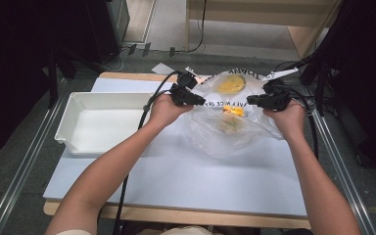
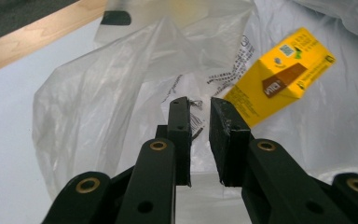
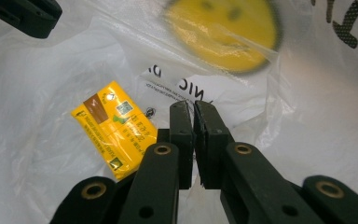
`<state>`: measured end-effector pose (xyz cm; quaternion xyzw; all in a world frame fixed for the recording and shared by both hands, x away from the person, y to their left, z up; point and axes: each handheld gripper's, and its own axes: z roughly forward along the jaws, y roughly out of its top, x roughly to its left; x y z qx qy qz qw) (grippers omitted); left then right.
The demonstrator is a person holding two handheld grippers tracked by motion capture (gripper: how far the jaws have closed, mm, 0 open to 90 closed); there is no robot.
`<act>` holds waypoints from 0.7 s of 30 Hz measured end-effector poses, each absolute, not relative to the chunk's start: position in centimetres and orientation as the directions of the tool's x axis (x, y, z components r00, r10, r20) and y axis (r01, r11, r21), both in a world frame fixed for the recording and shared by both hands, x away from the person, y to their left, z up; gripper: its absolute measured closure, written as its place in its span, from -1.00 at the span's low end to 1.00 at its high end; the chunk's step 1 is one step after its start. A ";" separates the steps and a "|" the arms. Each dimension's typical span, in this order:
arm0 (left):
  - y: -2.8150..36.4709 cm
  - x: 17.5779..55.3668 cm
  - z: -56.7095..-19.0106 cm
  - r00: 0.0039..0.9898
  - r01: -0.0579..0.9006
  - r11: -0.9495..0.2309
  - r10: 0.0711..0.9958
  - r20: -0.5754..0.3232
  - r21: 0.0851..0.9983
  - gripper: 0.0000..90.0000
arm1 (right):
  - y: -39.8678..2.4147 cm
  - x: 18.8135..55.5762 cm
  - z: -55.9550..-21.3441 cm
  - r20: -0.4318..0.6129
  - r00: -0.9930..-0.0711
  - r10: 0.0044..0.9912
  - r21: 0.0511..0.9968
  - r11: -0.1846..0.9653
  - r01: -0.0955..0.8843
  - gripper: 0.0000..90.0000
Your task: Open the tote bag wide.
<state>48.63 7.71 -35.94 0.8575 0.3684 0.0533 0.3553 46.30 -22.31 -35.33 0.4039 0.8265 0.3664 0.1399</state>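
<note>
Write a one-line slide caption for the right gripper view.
Right claw pinches the clear plastic bag beside a yellow drink carton lying inside it.

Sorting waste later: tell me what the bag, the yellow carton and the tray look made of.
Bag: thin clear plastic film, crinkled and glossy, printed. Yellow carton: apparently coated paperboard, with sharp folded edges and a printed face. Tray: likely rigid white plastic, smooth with a moulded rim.

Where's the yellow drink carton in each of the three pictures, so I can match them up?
High view: yellow carton at centre, inside the plastic bag, between both grippers.
Left gripper view: upper right, tilted.
Right gripper view: lower left.
Shared landmark: the bag's yellow smiley print.
</note>
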 end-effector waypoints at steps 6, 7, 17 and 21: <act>8.0 48.8 -37.1 0.697 0.620 -0.443 0.689 -0.197 0.647 0.63 | -22.5 46.3 -36.2 0.061 -0.617 0.784 0.721 0.393 0.570 0.89; 8.0 48.8 -37.3 0.697 0.618 -0.440 0.690 -0.195 0.651 0.62 | -22.5 46.3 -36.4 0.058 -0.617 0.785 0.725 0.391 0.567 0.89; 7.6 48.8 -38.6 0.695 0.620 -0.432 0.690 -0.203 0.656 0.49 | -22.6 46.3 -38.0 0.083 -0.588 0.805 0.736 0.348 0.580 0.84; 7.4 49.0 -39.4 0.692 0.625 -0.424 0.690 -0.213 0.655 0.44 | -22.6 46.2 -38.6 0.097 -0.576 0.812 0.740 0.328 0.588 0.84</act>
